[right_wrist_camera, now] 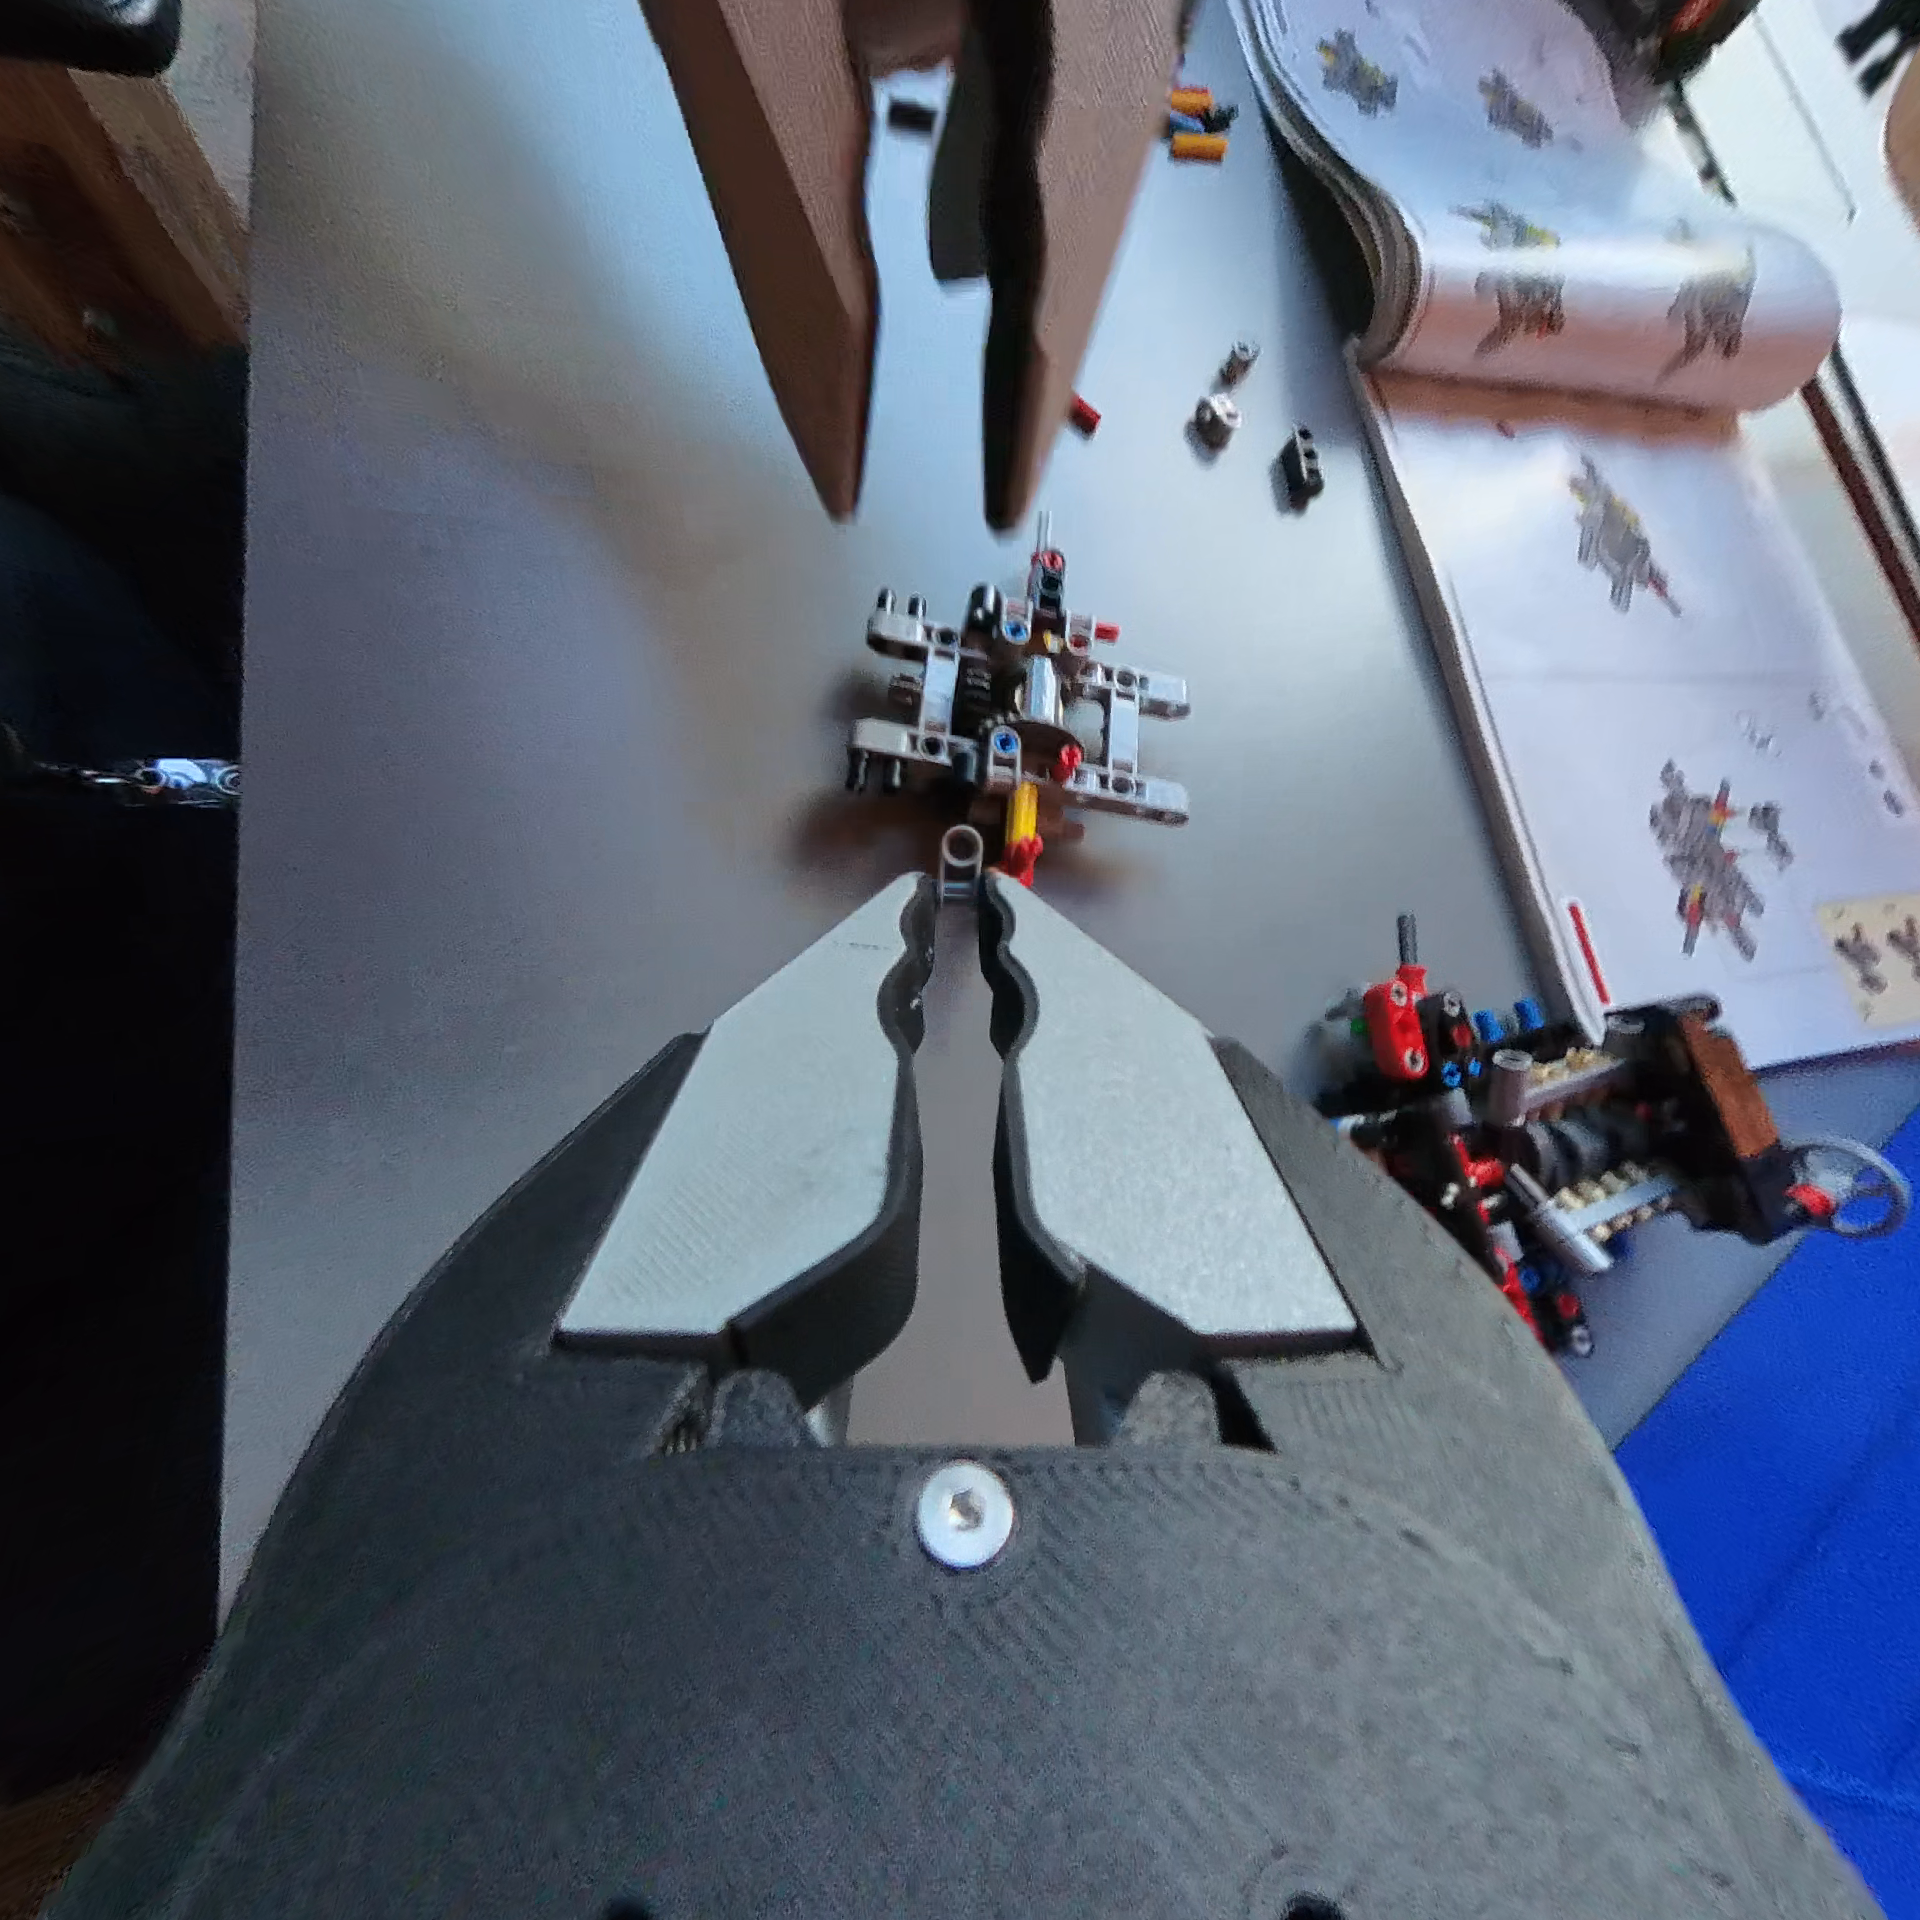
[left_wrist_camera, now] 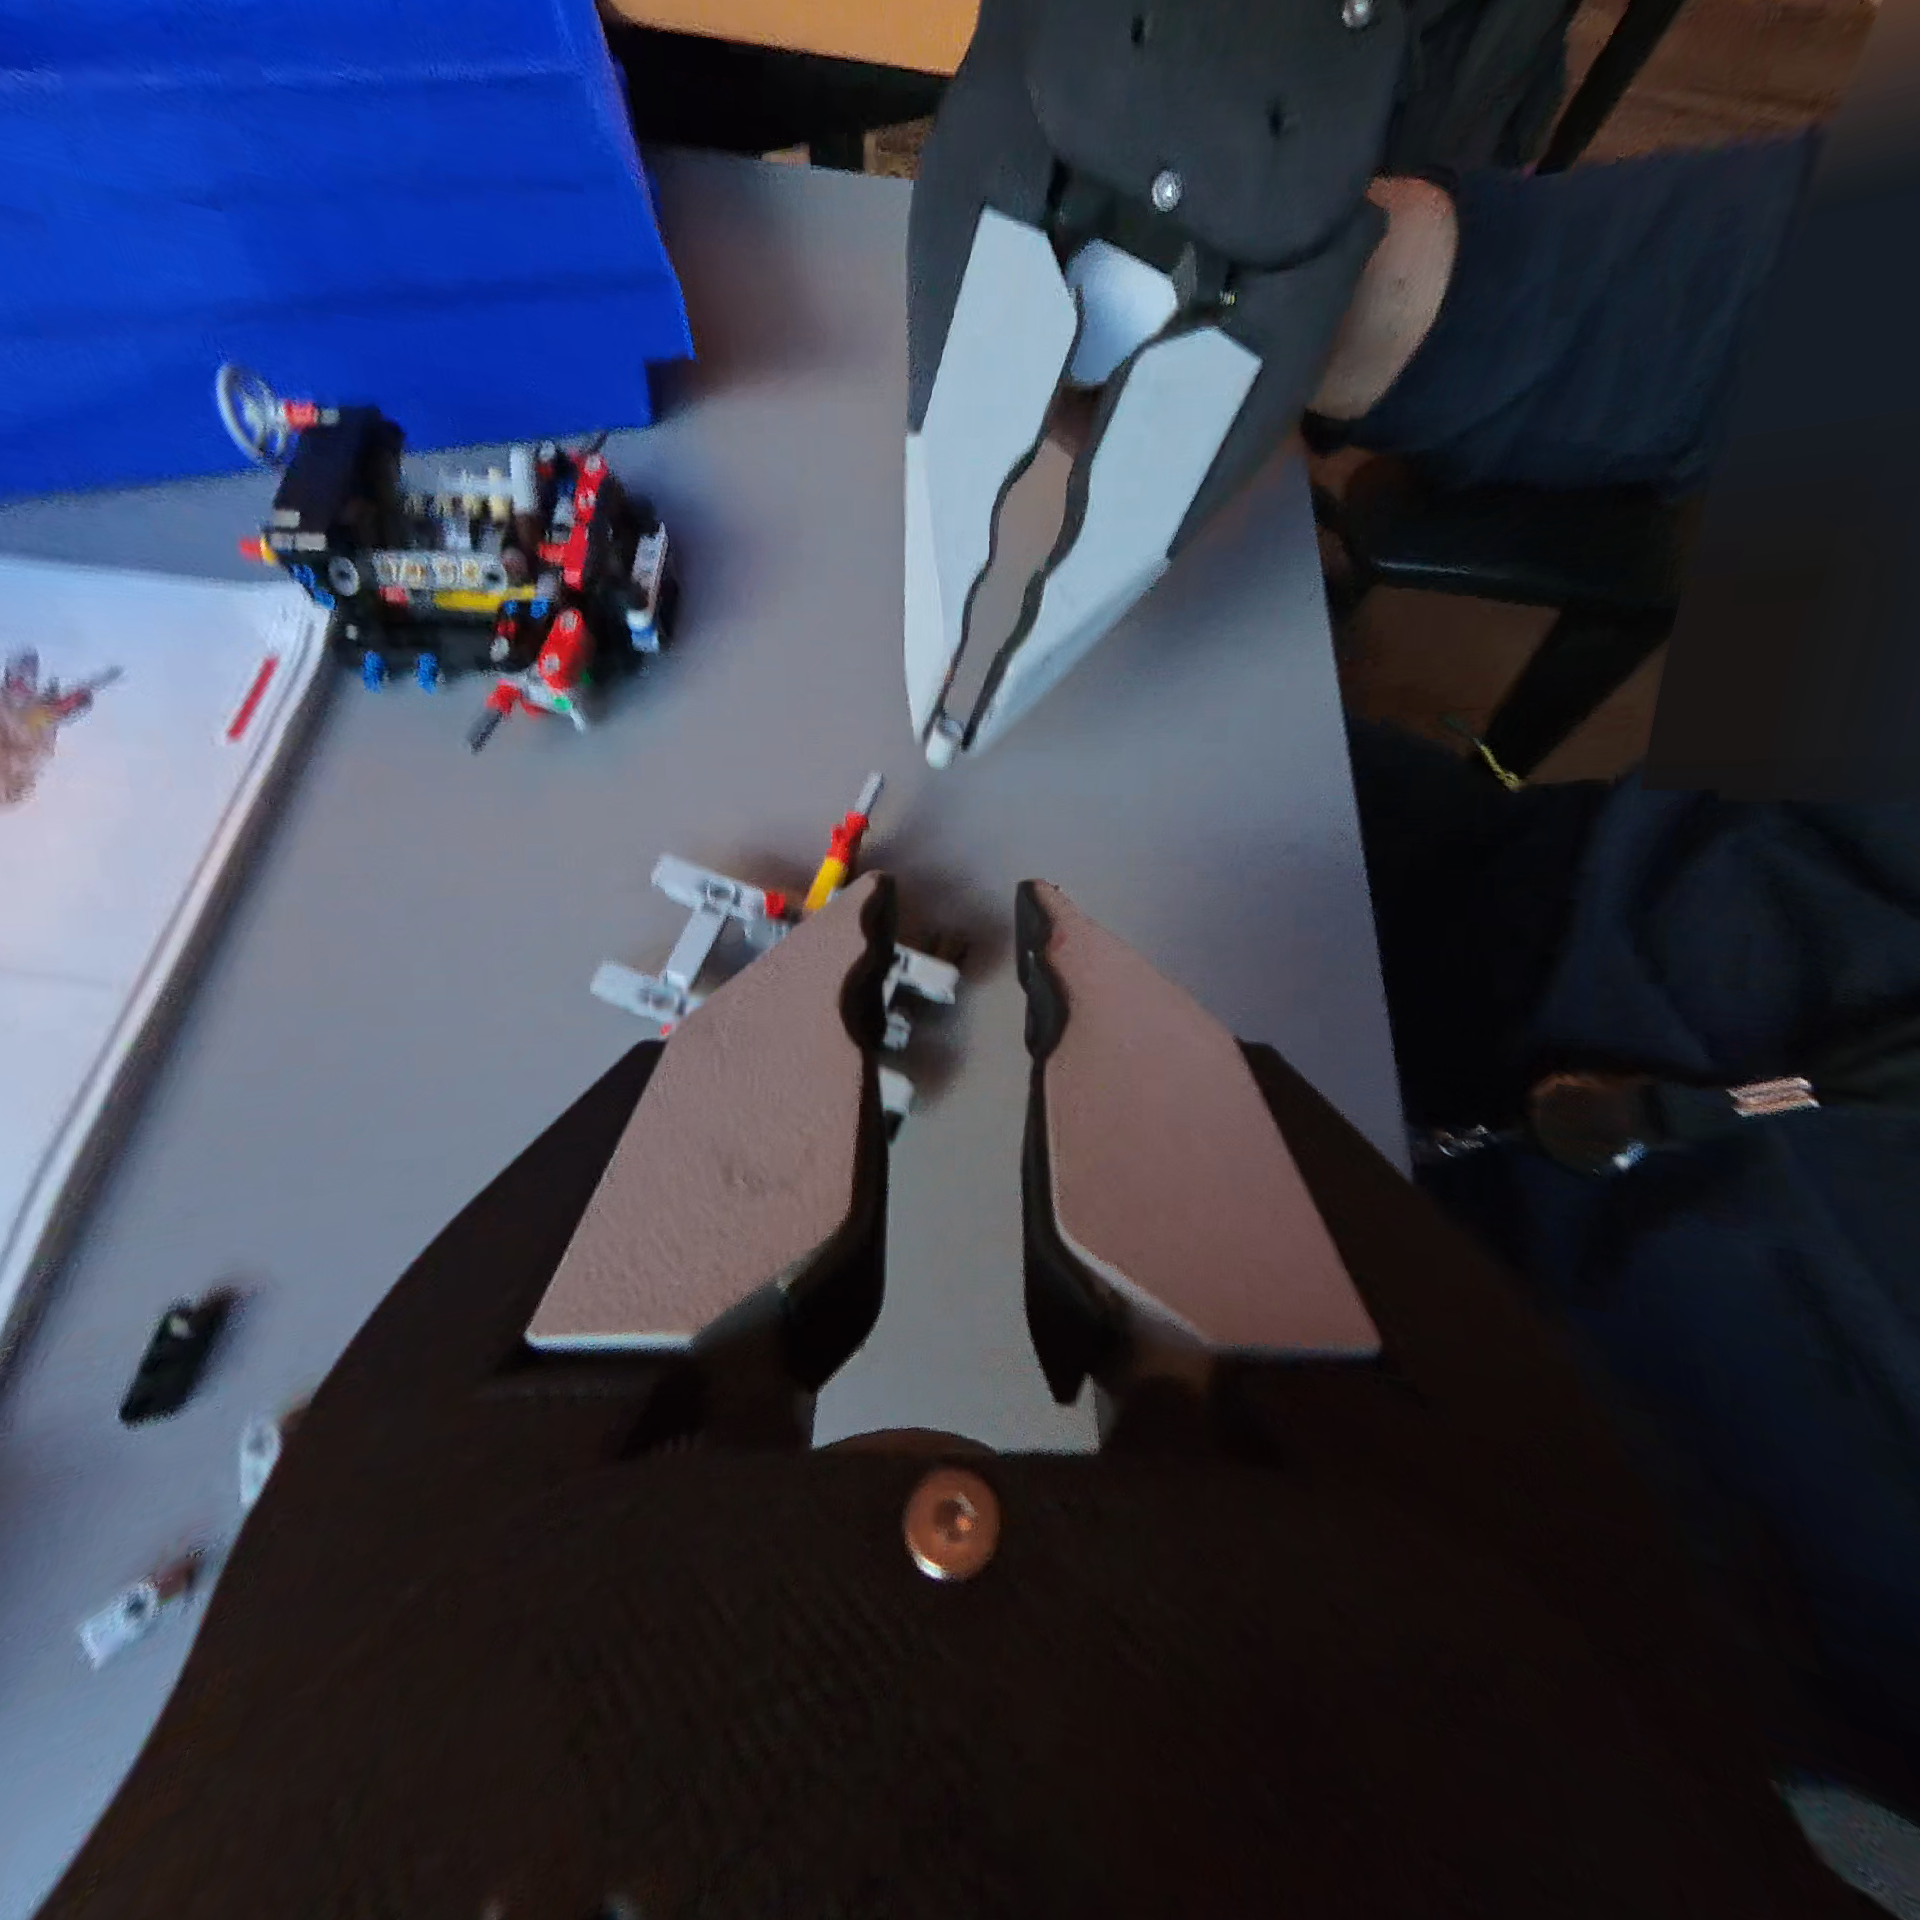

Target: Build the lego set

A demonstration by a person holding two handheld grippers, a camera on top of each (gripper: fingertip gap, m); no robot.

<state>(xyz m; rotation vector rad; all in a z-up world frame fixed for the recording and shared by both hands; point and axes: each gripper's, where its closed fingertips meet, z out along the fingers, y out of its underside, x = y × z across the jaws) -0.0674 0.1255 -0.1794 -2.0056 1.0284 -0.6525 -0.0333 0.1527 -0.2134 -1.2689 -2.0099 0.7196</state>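
A small grey beam assembly (left_wrist_camera: 696,940) with a yellow and red axle (left_wrist_camera: 836,862) lies on the grey table (left_wrist_camera: 1143,727). My left gripper (left_wrist_camera: 956,888) has brown fingers, is open, and hovers over the assembly's near side with nothing pressed between its pads. In the right wrist view it (right_wrist_camera: 925,514) hangs just beyond the assembly (right_wrist_camera: 1023,707). My right gripper (right_wrist_camera: 954,883) has grey fingers and is shut on a small grey connector piece (right_wrist_camera: 961,862), held close to the axle's red end (right_wrist_camera: 1029,857). In the left wrist view it (left_wrist_camera: 951,743) points down at the axle tip.
A larger black and red model (left_wrist_camera: 468,561) stands beside a blue surface (left_wrist_camera: 312,208) and an open instruction booklet (left_wrist_camera: 104,831). Loose small pieces (right_wrist_camera: 1299,457) lie near the booklet (right_wrist_camera: 1662,727). The table edge (left_wrist_camera: 1351,831) runs on the right, with a person's arm (left_wrist_camera: 1403,291) beyond. My hands' fingertips stand some 6 cm from each other.
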